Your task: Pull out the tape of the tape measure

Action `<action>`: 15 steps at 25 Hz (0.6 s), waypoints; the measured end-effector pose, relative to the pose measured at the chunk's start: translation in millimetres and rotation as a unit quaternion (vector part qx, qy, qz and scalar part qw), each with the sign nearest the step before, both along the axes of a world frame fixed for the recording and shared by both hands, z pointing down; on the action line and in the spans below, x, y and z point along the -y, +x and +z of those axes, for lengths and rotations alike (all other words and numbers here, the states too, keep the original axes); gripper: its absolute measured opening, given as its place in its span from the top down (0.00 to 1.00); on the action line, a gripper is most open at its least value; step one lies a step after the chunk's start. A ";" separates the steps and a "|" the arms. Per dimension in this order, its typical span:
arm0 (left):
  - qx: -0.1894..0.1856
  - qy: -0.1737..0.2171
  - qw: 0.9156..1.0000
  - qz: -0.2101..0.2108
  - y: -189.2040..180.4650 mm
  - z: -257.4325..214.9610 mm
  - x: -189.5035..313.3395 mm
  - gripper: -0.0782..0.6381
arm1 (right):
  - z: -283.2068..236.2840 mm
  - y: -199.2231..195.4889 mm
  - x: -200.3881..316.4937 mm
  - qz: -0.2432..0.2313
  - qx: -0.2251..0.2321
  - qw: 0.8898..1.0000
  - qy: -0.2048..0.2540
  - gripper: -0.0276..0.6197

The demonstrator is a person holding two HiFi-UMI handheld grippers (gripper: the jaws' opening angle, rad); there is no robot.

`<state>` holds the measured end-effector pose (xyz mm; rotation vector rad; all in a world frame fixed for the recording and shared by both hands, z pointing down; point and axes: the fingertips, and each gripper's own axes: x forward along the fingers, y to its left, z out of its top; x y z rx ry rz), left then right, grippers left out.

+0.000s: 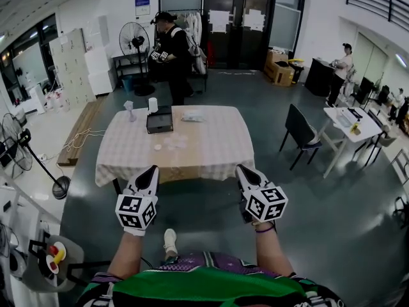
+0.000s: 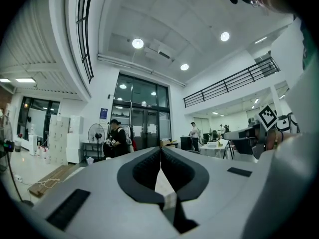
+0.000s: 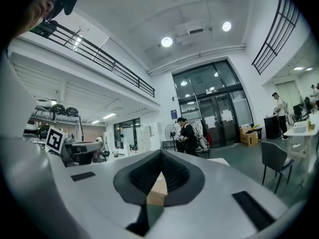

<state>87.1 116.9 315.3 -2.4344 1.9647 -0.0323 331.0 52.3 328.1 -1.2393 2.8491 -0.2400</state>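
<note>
A table with a checked cloth [image 1: 192, 162] stands ahead of me in the head view. On it lie a black tray [image 1: 159, 120], a white cup [image 1: 153, 105], a clear bag [image 1: 192, 116] and a small pale round thing [image 1: 158, 147]. From here I cannot tell which of them is the tape measure. My left gripper [image 1: 152, 169] and right gripper [image 1: 241, 169] hover side by side short of the table's near edge, pointing level at it. Both are shut with nothing held: the jaws meet in the left gripper view [image 2: 160, 153] and in the right gripper view [image 3: 160, 156].
Beyond the table a person in black [image 1: 171, 50] holds another pair of grippers beside a standing fan [image 1: 134, 43]. A dark chair [image 1: 300, 130] and a white table [image 1: 348, 123] stand to the right. Another fan [image 1: 25, 139] and a plank lie at the left.
</note>
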 end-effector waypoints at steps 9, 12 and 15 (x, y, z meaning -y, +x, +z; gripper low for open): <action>-0.011 0.002 1.000 -0.007 -4.7 8.5 -0.2 0.86 | 13.0 1.1 -1.1 0.019 -0.021 0.999 0.014 0.95; -0.007 -0.001 1.000 -0.009 -4.6 11.7 -1.1 0.86 | 17.9 2.6 -0.7 0.019 -0.020 1.000 0.008 0.95; -0.009 -0.003 1.000 -0.014 -4.4 17.8 -4.0 0.86 | 22.5 5.5 -0.2 0.018 -0.020 1.000 0.004 0.95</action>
